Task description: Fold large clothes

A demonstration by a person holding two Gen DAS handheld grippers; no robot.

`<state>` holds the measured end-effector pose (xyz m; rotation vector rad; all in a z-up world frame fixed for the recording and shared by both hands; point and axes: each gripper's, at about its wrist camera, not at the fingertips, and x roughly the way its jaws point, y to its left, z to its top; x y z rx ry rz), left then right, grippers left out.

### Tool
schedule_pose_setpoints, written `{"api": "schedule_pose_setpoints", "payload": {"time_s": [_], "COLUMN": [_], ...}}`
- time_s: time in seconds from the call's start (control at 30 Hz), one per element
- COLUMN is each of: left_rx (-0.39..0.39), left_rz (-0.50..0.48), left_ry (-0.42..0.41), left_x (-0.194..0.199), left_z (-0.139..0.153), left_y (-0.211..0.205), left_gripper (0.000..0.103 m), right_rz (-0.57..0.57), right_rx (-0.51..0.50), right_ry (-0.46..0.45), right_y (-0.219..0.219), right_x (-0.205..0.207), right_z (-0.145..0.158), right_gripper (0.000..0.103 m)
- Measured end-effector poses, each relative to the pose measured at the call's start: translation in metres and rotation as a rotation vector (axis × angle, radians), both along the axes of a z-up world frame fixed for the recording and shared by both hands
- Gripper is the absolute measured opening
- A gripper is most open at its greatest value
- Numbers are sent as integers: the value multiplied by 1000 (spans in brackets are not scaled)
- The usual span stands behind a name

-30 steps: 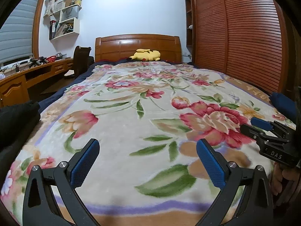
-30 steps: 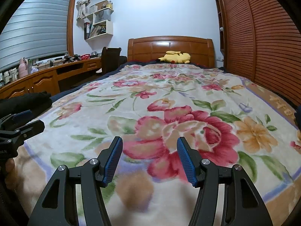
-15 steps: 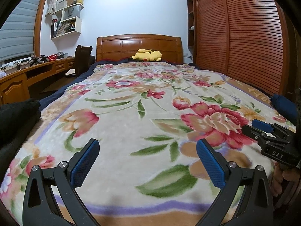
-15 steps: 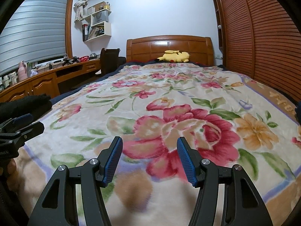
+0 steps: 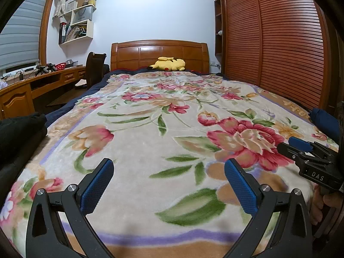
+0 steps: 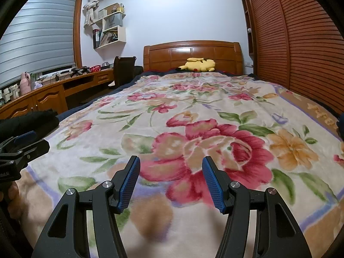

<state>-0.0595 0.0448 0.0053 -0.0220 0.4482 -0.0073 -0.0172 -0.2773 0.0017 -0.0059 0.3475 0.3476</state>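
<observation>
Nearest, left gripper (image 5: 168, 178) and right gripper (image 6: 171, 177) both hover over the near end of the floral blanket (image 5: 150, 133), jaws spread, nothing between the blue pads (image 5: 96, 186); left gripper gapes wider than right. Black clothes (image 5: 19, 129) lie bunched at the bed's near left edge, left of both grippers, apart from them; a navy roll (image 5: 324, 119) sits at the near right edge. Far: yellow plush (image 5: 168, 64) against the headboard (image 5: 159, 52), desk (image 6: 43, 94) and chair (image 6: 124, 69) left, slatted wardrobe (image 5: 279, 38) right.
</observation>
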Motion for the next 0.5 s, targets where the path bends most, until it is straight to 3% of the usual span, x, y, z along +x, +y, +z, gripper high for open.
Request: {"api": "schedule_pose_setpoints", "payload": {"time_s": [0.5], "left_rx": [2], "left_rz": [1], "left_ry": [-1], "left_x": [0], "left_z": [-1], "left_y": [0], "left_gripper": [103], "right_rz": [1], "right_rx": [6], "right_ry": [-1], "right_y": [-2], "right_x": [1], "right_z": [0], "right_gripper": [62]}}
